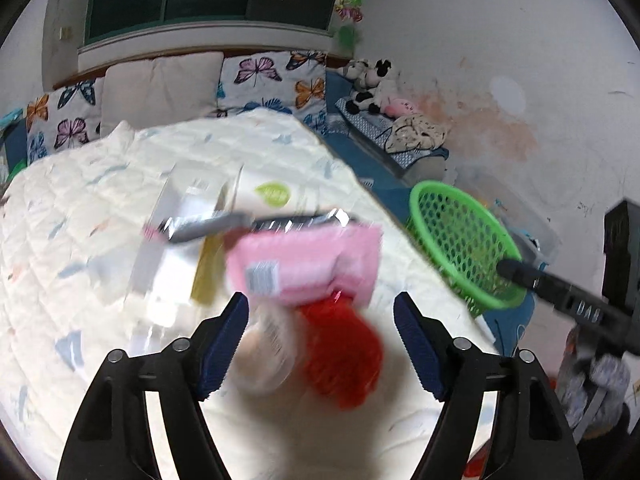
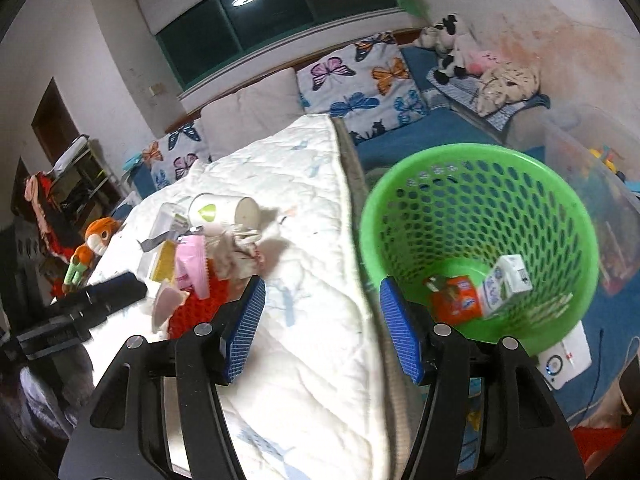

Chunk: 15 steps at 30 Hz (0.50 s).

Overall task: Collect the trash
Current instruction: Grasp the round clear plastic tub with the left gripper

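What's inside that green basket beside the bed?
In the green basket lie an orange packet and a white carton, with pale flat scraps at the bottom. Whatever sits beneath them is hidden.

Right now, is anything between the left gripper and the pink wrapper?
Nothing visible. The left gripper is open just short of the pink wrapper, which lies on the white quilt over a red net and beside a paper cup.

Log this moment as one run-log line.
left gripper: open over pink packet | right gripper: open, empty | green basket: holds orange packet, white carton | trash pile on quilt
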Tool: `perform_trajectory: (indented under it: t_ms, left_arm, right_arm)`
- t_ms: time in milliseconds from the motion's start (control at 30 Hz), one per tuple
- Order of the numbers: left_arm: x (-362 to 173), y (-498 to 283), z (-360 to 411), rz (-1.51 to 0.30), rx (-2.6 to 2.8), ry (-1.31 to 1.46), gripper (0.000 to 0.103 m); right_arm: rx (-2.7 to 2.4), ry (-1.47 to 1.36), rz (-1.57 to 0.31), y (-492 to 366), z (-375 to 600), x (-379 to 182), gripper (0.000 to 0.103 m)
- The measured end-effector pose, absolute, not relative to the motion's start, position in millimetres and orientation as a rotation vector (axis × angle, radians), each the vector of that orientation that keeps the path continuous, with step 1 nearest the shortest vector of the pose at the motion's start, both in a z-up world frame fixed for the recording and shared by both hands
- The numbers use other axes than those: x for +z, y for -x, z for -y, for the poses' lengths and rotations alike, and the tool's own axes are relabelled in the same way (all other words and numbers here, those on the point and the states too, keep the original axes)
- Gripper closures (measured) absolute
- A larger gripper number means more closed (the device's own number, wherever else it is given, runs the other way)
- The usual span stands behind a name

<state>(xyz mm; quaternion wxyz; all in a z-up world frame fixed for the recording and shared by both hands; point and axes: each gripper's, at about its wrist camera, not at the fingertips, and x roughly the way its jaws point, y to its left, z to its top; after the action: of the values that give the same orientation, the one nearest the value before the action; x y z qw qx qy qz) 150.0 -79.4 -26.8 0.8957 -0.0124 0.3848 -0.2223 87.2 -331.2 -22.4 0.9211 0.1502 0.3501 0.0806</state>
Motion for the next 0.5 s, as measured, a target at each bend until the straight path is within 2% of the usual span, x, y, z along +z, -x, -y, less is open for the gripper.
perform_trajectory:
  t_ms: [267,500]
  left_arm:
    - [-51,-145,67,-0.835,-0.482,0.034,0.047]
    - [-64,-153,65,-0.866,-0.511,0.070,0.070]
  right_arm:
    - [0.216,-0.285,-0.739,-94,306,-24,0.043]
    - [0.251,-0.263,-0.770,-92,287,-31,0.043]
